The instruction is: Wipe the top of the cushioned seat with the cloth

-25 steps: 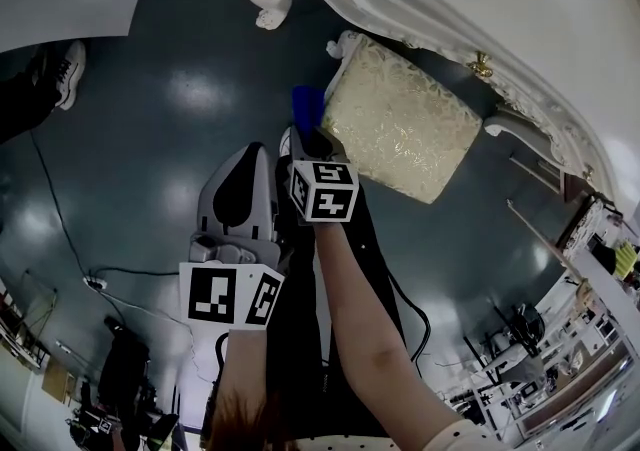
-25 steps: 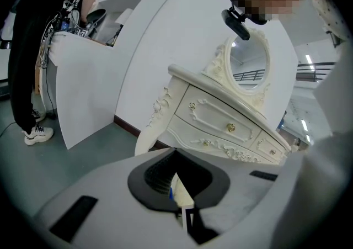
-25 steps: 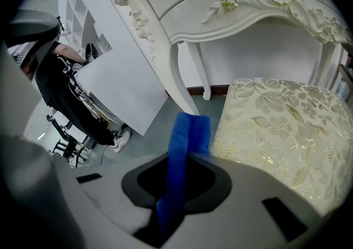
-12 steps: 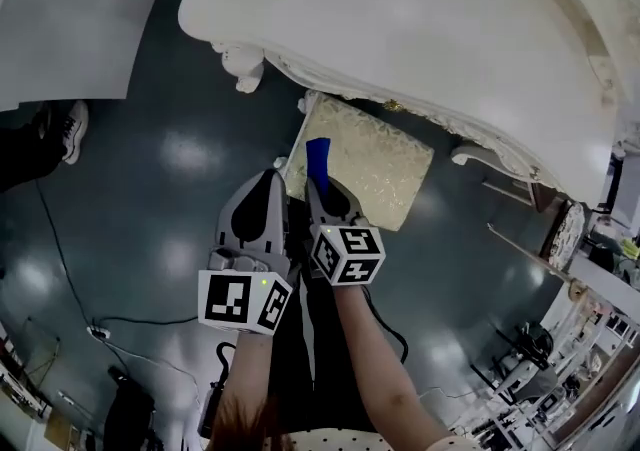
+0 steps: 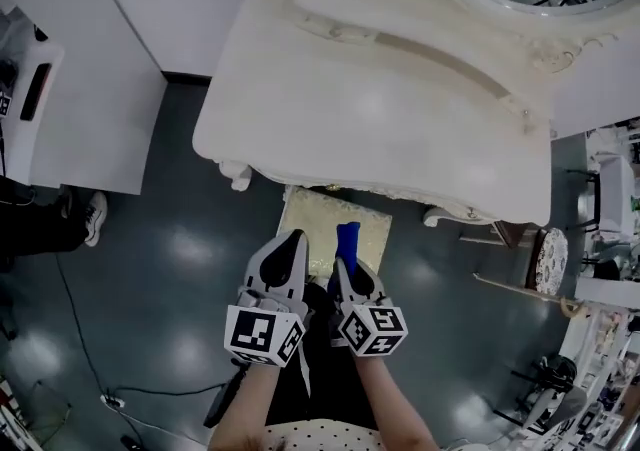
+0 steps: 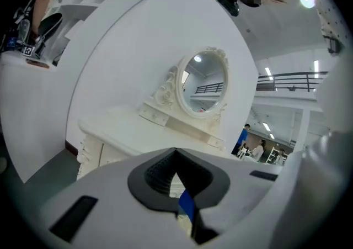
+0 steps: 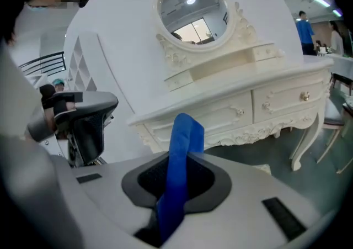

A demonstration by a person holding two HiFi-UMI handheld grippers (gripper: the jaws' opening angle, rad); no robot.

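Head view puts the white dressing table (image 5: 380, 129) across the upper middle of the frame. The cushioned seat (image 5: 318, 224) lies just below it, far edge tucked under the tabletop. Both my claws overlap the seat's near edge at lower centre. My left gripper (image 5: 292, 239) has its jaws together on nothing. My right gripper (image 5: 350, 261) is clamped on the blue cloth (image 5: 347, 237), which pokes past the tips as a narrow folded strip. I judge that wiping has not begun. With so little cloth showing, my hard jaw tips could scrape the patterned top. Dragging might also tug the strip free, and reaching deep could knock the table's carved edge.
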